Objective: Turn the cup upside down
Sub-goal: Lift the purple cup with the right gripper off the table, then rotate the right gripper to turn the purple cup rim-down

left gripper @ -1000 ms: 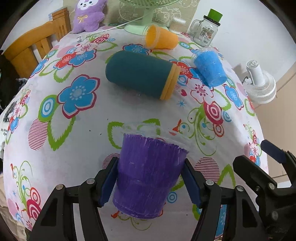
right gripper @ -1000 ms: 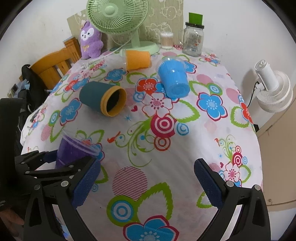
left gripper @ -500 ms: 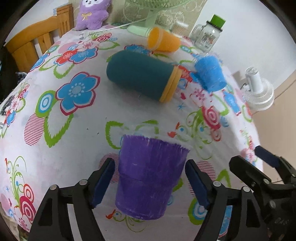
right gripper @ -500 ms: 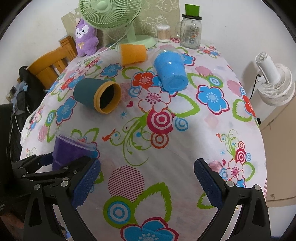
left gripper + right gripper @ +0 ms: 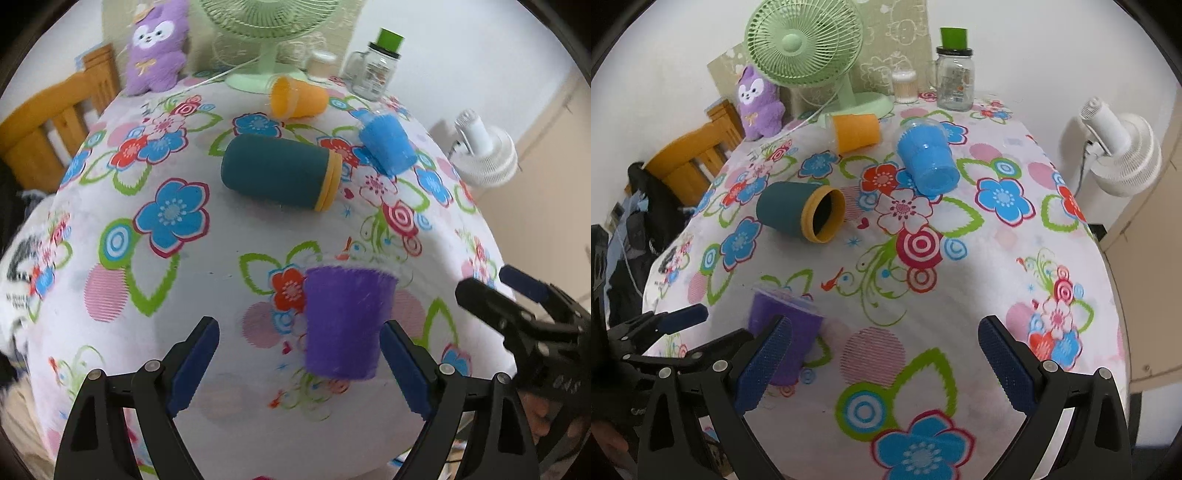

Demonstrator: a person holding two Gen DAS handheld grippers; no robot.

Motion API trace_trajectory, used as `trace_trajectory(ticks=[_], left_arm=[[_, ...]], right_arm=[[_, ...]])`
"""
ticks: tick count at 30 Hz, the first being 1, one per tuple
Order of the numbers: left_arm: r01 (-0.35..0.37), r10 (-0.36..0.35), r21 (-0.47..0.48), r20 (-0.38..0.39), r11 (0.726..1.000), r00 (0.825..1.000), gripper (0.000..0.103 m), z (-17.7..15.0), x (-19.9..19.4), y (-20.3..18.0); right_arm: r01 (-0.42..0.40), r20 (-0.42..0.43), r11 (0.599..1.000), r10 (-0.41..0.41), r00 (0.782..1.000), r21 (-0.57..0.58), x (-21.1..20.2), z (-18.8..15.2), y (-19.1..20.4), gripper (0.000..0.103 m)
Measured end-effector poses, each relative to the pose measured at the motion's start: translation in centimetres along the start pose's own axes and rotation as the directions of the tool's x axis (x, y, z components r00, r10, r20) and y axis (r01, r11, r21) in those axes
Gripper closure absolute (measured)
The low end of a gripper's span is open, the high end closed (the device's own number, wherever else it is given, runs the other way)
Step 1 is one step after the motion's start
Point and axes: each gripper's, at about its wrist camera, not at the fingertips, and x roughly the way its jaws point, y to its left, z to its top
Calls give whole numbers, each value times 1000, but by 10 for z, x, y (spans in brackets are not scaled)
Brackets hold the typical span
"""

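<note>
A purple cup [image 5: 345, 321] stands on the flowered tablecloth near the table's front edge, its clear rim on top. It also shows in the right wrist view [image 5: 788, 332], partly behind my right gripper's left finger. My left gripper [image 5: 299, 365] is open, and the cup stands just inside its right finger, apart from the left one. My right gripper [image 5: 882, 358] is open and empty over the cloth, to the right of the cup.
A dark teal cup [image 5: 799, 211], a blue cup [image 5: 927, 160] and an orange cup [image 5: 855, 130] lie on their sides farther back. A green fan [image 5: 809, 48], a purple plush [image 5: 759, 103], a glass jar [image 5: 955, 79] stand at the back. A white fan [image 5: 1123, 151] stands off the right edge.
My left gripper has opened and let go of the purple cup, then drawn back and to the left. The cup now stands free. My right gripper has hardly moved.
</note>
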Motion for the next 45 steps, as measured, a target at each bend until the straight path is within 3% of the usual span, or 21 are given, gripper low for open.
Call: trace_trajectory(ticks=[9,14,22,29,36,45], left_arm=[[68,-61,221,-38,973,997,13,-5,-10,29],[98,-79,355,-67,930,995,13,-10,-8,40],[120,-74,495,-112,860,991,13,-17,5,49],[122,-68,558,-117,821,991,13,-19,25,55],[118,-69,636,-102,762,992,13,-27,36,49],[109,-69,660,-87,743,994,13,-34,40,52]], right_arm=[[114,118,974,-139,983,198,-16,-38,36,1],[173,160,955,-216,963,242,-16,-57,62,1],[206,207,954,-251,946,218,-3,-72,97,1],[217,252,953,-268,930,211,25,-85,107,4],[239,265,942,-298,917,235,40,-98,105,9],[249,294,936,-319,901,250,50,-109,110,22]])
